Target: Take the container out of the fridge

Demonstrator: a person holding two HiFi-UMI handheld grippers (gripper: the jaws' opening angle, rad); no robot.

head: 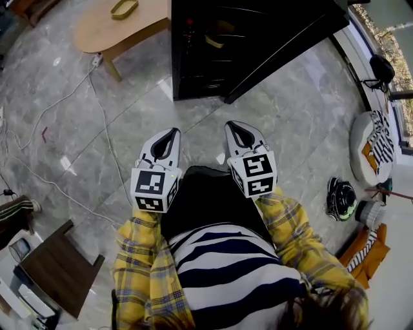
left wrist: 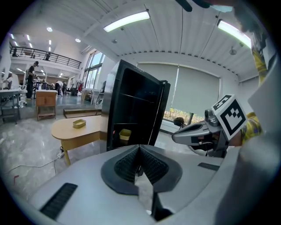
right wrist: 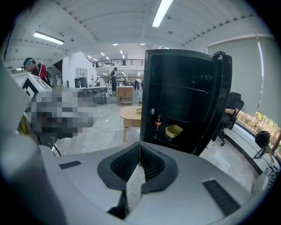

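Note:
A black fridge point(head: 258, 38) stands ahead of me with its door swung open. On a lower shelf inside sits a yellow container point(head: 216, 40), which shows in the left gripper view point(left wrist: 125, 134) and in the right gripper view point(right wrist: 174, 130). A cola bottle point(right wrist: 158, 123) stands to its left. My left gripper point(head: 169, 133) and right gripper point(head: 235, 126) are held side by side in front of my body, well short of the fridge. Both are shut and hold nothing. The left gripper view looks over its own closed jaws point(left wrist: 139, 147) and shows the right gripper point(left wrist: 189, 134) beside it.
A light wooden table point(head: 110, 29) with a shallow yellow tray point(head: 124, 8) stands left of the fridge. White cables point(head: 97, 122) run over the grey tile floor. A dark stool point(head: 55, 271) is at lower left. A helmet point(head: 340, 198) and striped cloth point(head: 381, 142) lie at right.

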